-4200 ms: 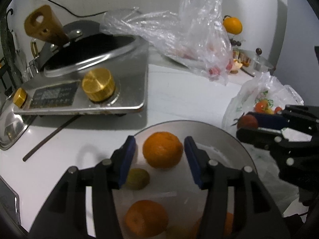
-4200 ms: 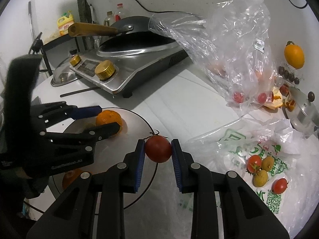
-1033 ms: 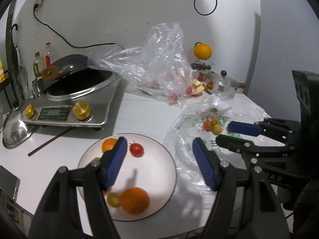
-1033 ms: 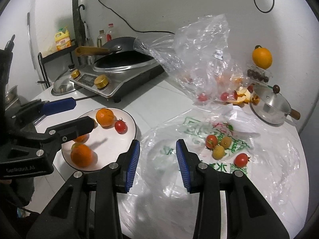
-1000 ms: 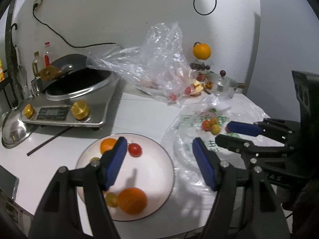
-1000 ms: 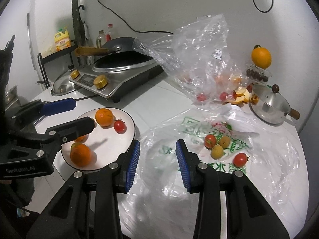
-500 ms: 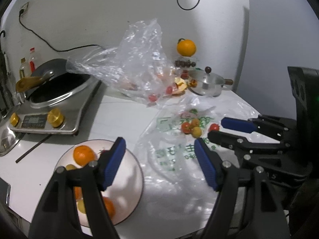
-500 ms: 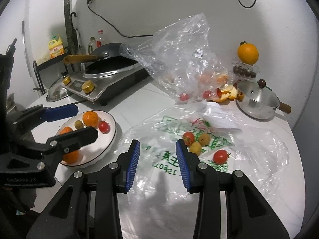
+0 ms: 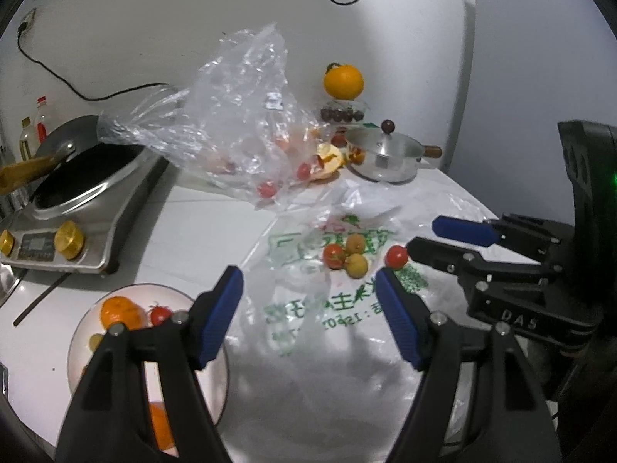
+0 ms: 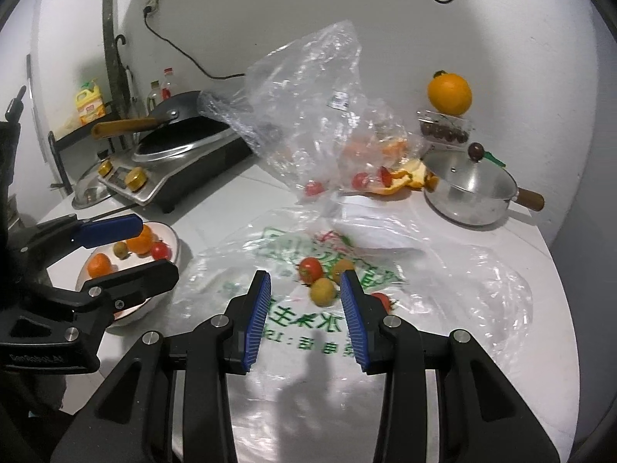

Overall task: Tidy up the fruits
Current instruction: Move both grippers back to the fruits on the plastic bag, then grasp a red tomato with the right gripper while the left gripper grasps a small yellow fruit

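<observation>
A white plate [image 9: 115, 294] at the lower left holds oranges [image 9: 119, 309], a small red tomato [image 9: 160, 314] and a small green fruit; it also shows in the right wrist view [image 10: 172, 236]. On a flat printed plastic bag [image 9: 308, 308] lie two red tomatoes [image 9: 334, 255] [image 9: 396, 256] and two yellow-brown fruits [image 9: 356, 265]. My left gripper [image 9: 308, 308] is open and empty above the bag. My right gripper [image 10: 304, 308] is open and empty, just short of a yellow-brown fruit [image 10: 323, 290] and a tomato [image 10: 311, 268].
An induction cooker with a wok [image 9: 81, 177] stands at the back left. A crumpled clear bag [image 9: 239, 123] holding tomatoes sits behind. A lidded steel pot [image 9: 383, 156], orange peel [image 10: 405, 177] and an orange on a box [image 9: 343, 81] stand at the back right.
Both grippers have pulled back and swung right from the plate towards the printed bag. The tomato that my right gripper held now lies on the plate. Both grippers are open and empty.
</observation>
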Motion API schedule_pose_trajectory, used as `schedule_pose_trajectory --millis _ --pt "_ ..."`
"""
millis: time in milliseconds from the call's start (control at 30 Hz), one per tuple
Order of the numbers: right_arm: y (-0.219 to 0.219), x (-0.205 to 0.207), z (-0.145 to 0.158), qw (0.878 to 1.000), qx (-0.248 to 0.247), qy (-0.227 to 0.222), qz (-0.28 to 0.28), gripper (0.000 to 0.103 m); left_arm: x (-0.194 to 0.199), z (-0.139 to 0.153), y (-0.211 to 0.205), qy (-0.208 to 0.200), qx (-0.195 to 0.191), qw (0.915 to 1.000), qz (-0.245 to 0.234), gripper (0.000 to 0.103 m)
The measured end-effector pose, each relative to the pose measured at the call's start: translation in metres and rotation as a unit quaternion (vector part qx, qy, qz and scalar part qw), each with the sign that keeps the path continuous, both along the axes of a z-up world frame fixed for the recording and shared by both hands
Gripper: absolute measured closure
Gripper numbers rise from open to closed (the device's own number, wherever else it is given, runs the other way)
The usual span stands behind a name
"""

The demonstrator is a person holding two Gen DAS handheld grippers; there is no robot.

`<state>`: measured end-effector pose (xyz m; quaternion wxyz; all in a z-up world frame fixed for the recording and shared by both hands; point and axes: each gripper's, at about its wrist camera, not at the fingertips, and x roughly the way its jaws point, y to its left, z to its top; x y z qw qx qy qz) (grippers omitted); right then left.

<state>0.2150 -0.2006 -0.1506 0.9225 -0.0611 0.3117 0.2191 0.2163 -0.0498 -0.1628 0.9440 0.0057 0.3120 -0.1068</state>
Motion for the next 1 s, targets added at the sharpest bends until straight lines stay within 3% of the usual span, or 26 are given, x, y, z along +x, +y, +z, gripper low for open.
schedule_pose_trajectory --millis 433,933,1000 --pt "-0.033 0.031 -0.020 1.000 0.001 0.021 -0.021 0.063 0.028 -0.018 -0.035 -0.011 0.038 0.9990 -0.018 0.031" --pt "-0.040 0.066 -0.052 0.997 0.016 0.081 -0.008 0.063 0.062 -0.047 -0.056 0.021 0.059 0.9970 -0.046 0.032" --pt "-0.040 0.068 -0.054 0.996 0.016 0.084 -0.008 0.063 0.065 -0.048 -0.058 0.020 0.063 0.9965 -0.052 0.036"
